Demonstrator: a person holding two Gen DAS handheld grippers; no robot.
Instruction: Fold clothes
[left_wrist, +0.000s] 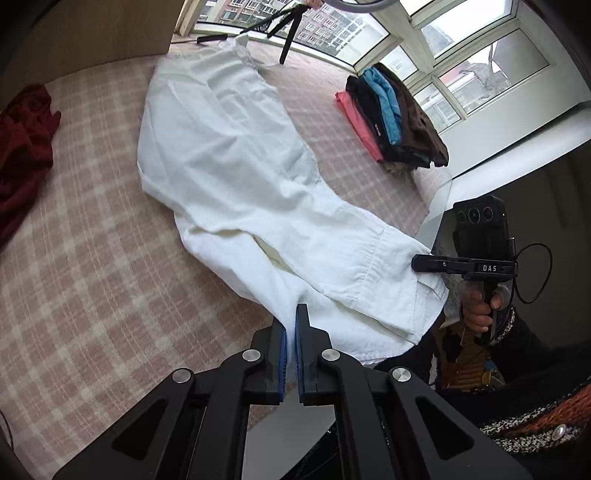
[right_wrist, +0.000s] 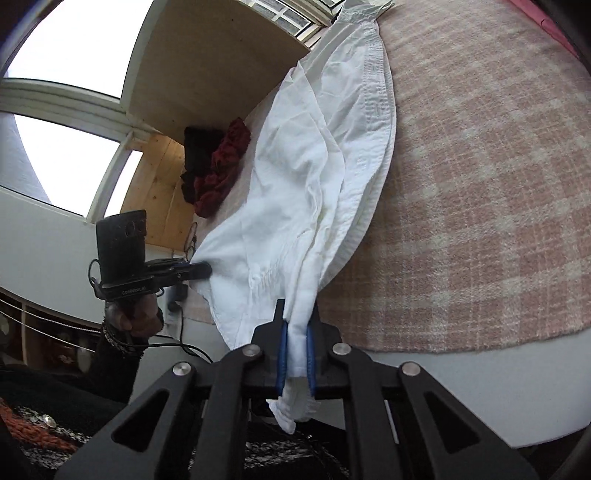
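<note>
A white garment lies stretched along the pink checked bed cover, its far end towards the window. My left gripper is shut on the near corner of the cloth, which runs between its blue pads. My right gripper is shut on the other near corner, and a bunch of white fabric hangs out below its fingers. Each view shows the other gripper from the side: the right gripper nips the hem, and the left gripper pinches the edge. The near end of the white garment is lifted slightly off the bed.
A stack of folded clothes in pink, black, blue and brown sits at the bed's far right by the windows. A crumpled dark red garment lies at the left, with a black one beside it. A tripod stands at the far end.
</note>
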